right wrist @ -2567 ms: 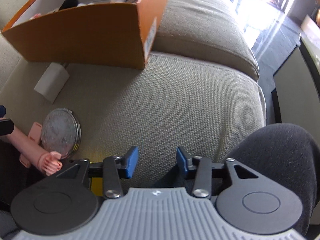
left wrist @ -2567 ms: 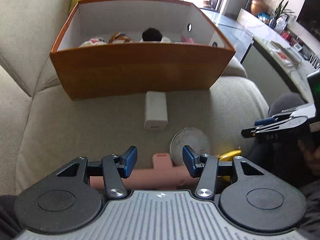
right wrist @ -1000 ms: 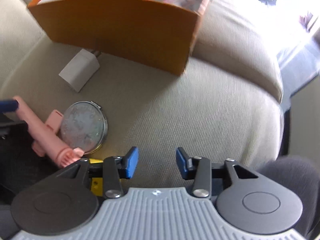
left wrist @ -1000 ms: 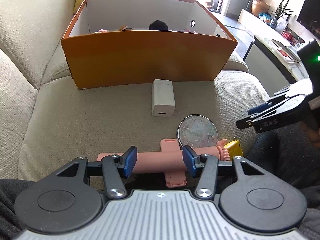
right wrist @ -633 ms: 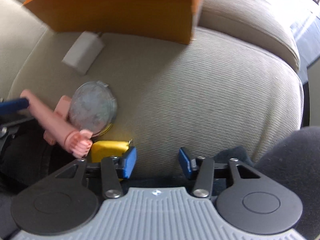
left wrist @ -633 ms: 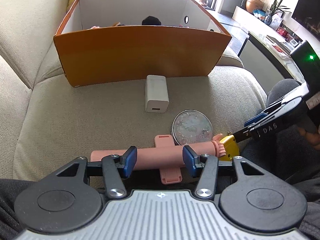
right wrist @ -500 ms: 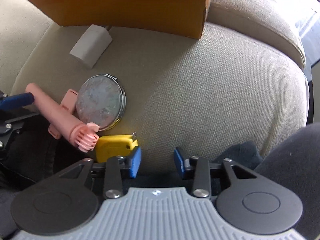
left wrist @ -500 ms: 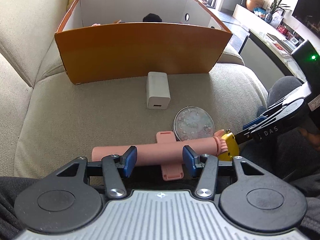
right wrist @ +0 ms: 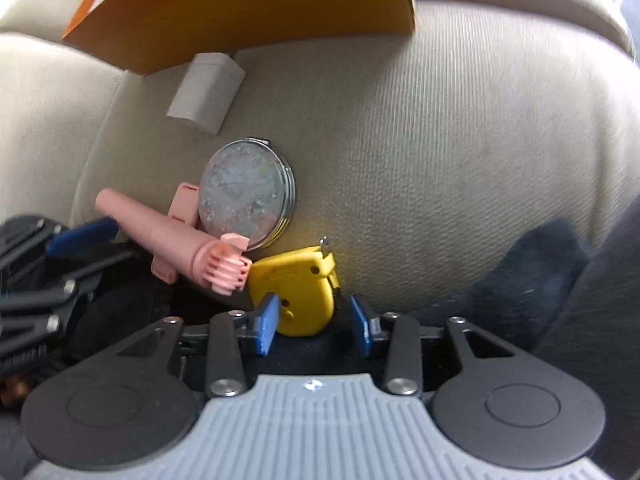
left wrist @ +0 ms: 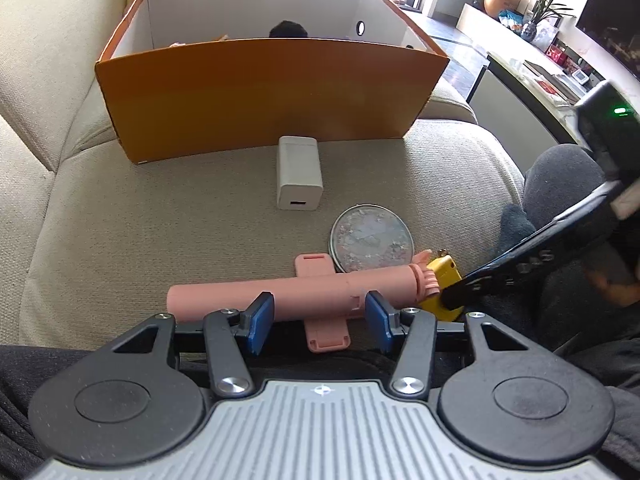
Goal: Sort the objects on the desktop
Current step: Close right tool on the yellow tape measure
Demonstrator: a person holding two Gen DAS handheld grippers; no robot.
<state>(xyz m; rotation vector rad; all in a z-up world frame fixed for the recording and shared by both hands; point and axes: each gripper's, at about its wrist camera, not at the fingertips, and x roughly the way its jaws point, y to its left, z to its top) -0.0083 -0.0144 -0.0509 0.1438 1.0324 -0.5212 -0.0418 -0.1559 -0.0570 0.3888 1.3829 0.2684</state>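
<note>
My left gripper point(left wrist: 316, 326) hung over the near edge of the sofa cushion point(left wrist: 160, 216), its fingers spread either side of the pink tube point(left wrist: 292, 294) without pressing it. My right gripper point(right wrist: 314, 326) had its jaws just opening again, spread, with the yellow tape measure point(right wrist: 294, 292) partly between them; the left pad looked to be against it, the right pad clear (no pinch that I could see). The tube's ribbed end lay against the tape measure. Just beyond sat the round mirror point(left wrist: 370, 238), touching the tube's clip. Farther on lay the white charger point(left wrist: 298, 174), its far end at the wall of the orange box point(left wrist: 264, 94), which held a few things I could not make out.
</note>
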